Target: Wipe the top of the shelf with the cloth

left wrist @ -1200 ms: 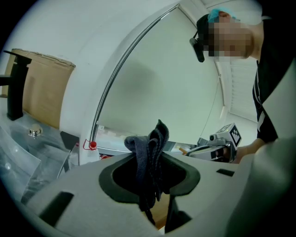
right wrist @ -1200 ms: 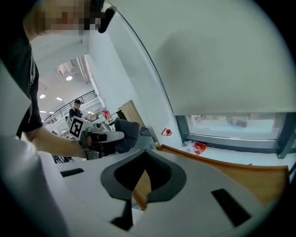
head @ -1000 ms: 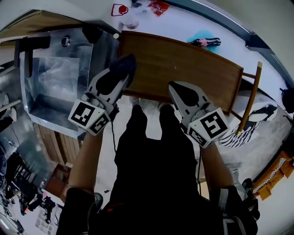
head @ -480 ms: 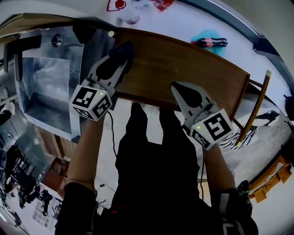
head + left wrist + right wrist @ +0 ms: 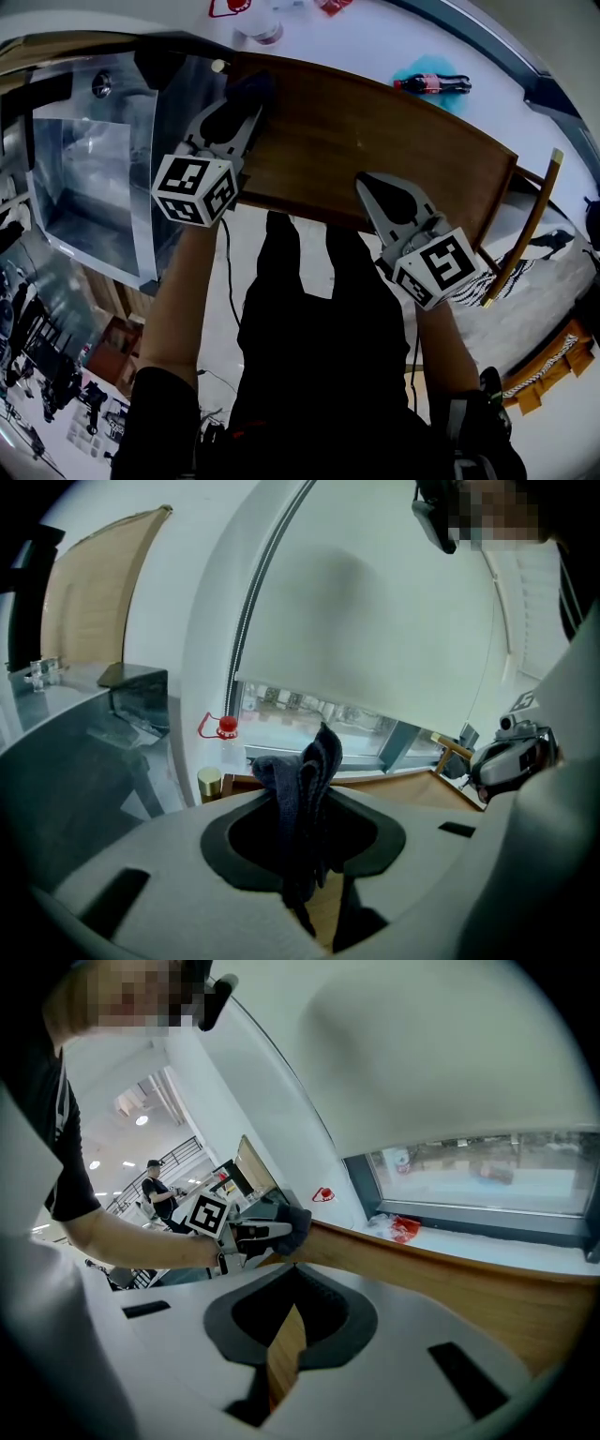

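The left gripper (image 5: pixel 244 106) pinches a dark cloth (image 5: pixel 305 789) between its 2 jaws. The cloth is over the left end of the brown wooden shelf (image 5: pixel 375 131) top. The right gripper (image 5: pixel 366 183) is at the shelf's front edge. Its jaws are pressed together, with nothing in them.

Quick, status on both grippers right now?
Left gripper: closed, holding the dark cloth.
Right gripper: closed, holding nothing.
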The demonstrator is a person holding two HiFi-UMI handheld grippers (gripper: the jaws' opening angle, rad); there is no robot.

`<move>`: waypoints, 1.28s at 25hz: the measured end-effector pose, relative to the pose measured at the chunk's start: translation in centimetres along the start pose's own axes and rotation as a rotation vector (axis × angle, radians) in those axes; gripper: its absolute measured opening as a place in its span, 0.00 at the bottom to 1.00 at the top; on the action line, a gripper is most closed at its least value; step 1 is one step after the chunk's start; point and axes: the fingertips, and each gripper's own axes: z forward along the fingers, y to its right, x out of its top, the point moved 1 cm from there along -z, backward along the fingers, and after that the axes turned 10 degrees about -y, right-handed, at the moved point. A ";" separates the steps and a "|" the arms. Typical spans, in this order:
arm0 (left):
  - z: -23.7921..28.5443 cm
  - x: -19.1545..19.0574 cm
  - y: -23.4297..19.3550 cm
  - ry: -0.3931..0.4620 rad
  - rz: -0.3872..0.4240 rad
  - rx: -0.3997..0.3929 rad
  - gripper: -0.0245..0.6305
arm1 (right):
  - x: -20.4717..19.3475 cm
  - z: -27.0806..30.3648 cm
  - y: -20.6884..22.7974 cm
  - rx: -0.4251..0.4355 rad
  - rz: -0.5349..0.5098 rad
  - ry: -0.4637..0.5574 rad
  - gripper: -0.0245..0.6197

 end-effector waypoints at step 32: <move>6.8 -1.4 2.4 -0.242 0.088 0.030 0.24 | -1.3 -2.5 4.8 -0.025 0.089 0.036 0.05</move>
